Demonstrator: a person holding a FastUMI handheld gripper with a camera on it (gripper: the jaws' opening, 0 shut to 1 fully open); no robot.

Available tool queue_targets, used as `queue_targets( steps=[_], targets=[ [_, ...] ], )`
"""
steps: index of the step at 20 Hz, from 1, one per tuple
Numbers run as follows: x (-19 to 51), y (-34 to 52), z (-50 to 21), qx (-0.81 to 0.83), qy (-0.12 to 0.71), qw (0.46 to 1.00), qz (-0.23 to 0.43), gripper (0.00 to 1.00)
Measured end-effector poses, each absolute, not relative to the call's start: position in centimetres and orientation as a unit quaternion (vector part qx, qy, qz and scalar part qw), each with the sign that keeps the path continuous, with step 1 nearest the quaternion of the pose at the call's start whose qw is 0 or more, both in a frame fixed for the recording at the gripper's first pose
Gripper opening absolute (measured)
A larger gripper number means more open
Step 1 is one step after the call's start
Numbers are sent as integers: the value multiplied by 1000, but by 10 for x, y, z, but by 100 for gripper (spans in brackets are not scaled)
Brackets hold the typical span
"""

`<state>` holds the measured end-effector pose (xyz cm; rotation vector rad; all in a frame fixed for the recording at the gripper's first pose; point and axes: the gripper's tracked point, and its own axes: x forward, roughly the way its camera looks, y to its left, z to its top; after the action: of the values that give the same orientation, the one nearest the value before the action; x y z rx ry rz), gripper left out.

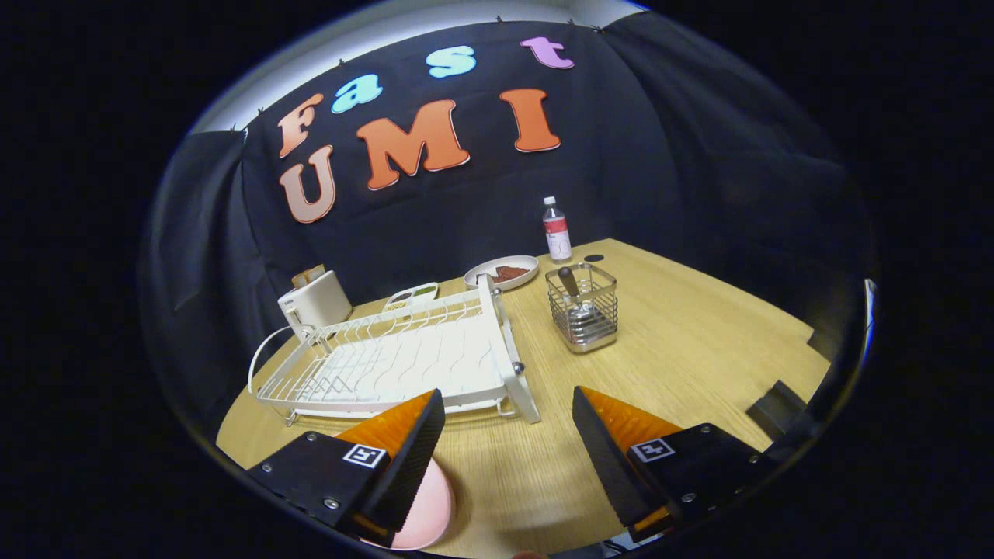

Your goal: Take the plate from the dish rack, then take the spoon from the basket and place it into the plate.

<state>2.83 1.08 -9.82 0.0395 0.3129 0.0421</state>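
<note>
My gripper (509, 415) is open above the wooden table, nothing between its fingers. A pink plate (425, 508) lies flat on the table, partly hidden under the left finger (404, 458). Just beyond the fingers stands the white wire dish rack (404, 361), with no dishes in it. Farther off, ahead and a little right, is the wire basket (582, 318); the spoon (573, 291) stands in it, dark handle up.
Behind the rack are a white toaster (314, 301), a small dish (411, 295) and a plate with brown food (502, 272). A bottle (556, 230) stands at the back. A dark block (776, 407) sits at the table's right edge.
</note>
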Motion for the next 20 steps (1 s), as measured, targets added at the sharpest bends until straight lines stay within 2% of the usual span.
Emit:
queue_targets(
  steps=[11, 16, 20],
  targets=[
    [66, -34, -54, -75, 40, 996, -12, 98],
    [100, -38, -52, -87, 23, 996, -10, 99],
    [140, -45, -50, -121, 6, 992, -34, 99]
  ],
)
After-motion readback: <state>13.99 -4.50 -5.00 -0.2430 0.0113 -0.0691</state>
